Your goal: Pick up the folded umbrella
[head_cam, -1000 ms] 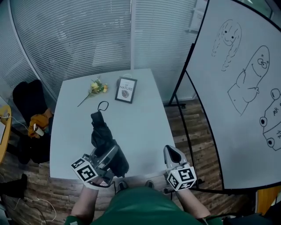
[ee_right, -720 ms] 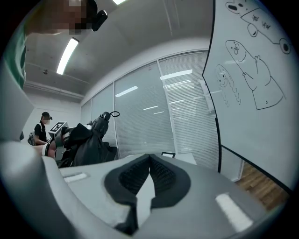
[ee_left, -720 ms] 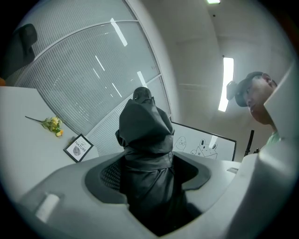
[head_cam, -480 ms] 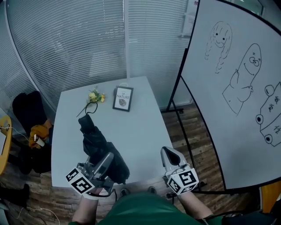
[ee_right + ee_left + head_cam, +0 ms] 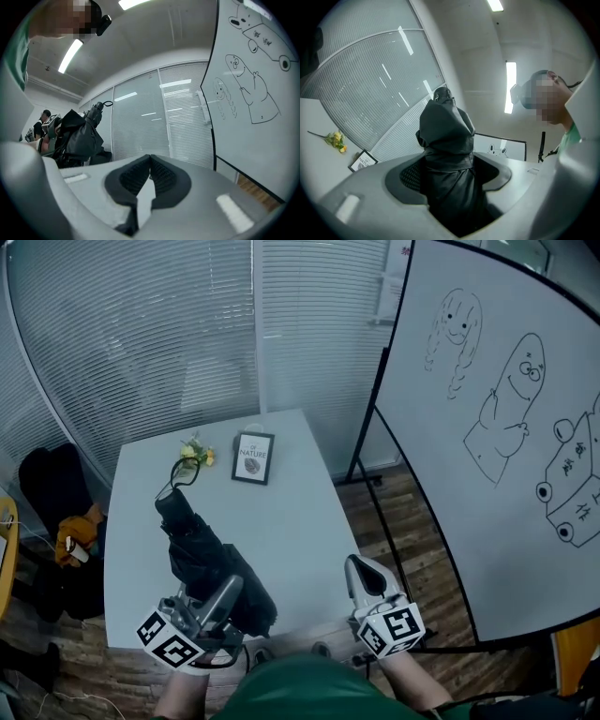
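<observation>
The folded black umbrella [image 5: 199, 549] hangs in the air above the white table [image 5: 300, 521], its strap loop pointing toward the far end. My left gripper [image 5: 228, 601] is shut on its thick lower part. In the left gripper view the umbrella [image 5: 446, 140] fills the gap between both pads and sticks up and away from the gripper [image 5: 450, 166]. My right gripper [image 5: 362, 566] hovers by the table's near right corner, shut and holding nothing. In the right gripper view its pads meet at the tips [image 5: 150, 161], and the umbrella [image 5: 77, 133] shows at the left.
A framed picture [image 5: 252, 457] and a sprig of yellow flowers [image 5: 194, 454] lie at the table's far end. A whiteboard on a stand [image 5: 497, 427] rises close on the right. A chair with dark and orange things [image 5: 61, 512] is at the left. Blinds cover the glass wall behind.
The left gripper has lifted the umbrella off the table, its far end now raised toward the flowers. The right gripper has risen a little, still shut.
</observation>
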Available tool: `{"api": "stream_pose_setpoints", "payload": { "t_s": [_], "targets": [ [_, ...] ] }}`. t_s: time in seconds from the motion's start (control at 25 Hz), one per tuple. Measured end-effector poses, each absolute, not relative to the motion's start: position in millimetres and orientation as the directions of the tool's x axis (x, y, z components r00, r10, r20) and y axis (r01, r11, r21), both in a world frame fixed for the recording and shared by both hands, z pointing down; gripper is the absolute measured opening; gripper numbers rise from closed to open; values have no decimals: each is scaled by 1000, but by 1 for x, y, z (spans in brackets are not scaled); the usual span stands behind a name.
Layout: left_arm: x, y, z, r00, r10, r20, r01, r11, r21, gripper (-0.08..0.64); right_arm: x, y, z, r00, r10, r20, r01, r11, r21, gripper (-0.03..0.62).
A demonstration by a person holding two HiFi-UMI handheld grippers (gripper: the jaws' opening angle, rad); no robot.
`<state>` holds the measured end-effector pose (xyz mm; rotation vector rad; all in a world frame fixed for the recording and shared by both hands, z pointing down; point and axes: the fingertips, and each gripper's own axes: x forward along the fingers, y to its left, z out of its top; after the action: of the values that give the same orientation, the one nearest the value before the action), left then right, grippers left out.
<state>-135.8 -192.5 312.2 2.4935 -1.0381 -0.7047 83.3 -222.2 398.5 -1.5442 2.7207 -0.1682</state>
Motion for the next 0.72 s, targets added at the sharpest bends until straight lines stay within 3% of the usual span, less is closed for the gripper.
{"api": "stream_pose_setpoints", "payload": {
  "t_s": [0.24, 0.72],
  "targets": [
    [-141, -197, 331, 594, -752, -286, -537, -635, 555, 302, 90, -222, 399, -500, -865, 39, -863, 494, -101, 3],
    [-144, -200, 342, 595, -764, -250, -565, -619, 546, 302, 82, -224, 397, -536, -844, 14, -841, 533, -94, 3]
  ]
}}
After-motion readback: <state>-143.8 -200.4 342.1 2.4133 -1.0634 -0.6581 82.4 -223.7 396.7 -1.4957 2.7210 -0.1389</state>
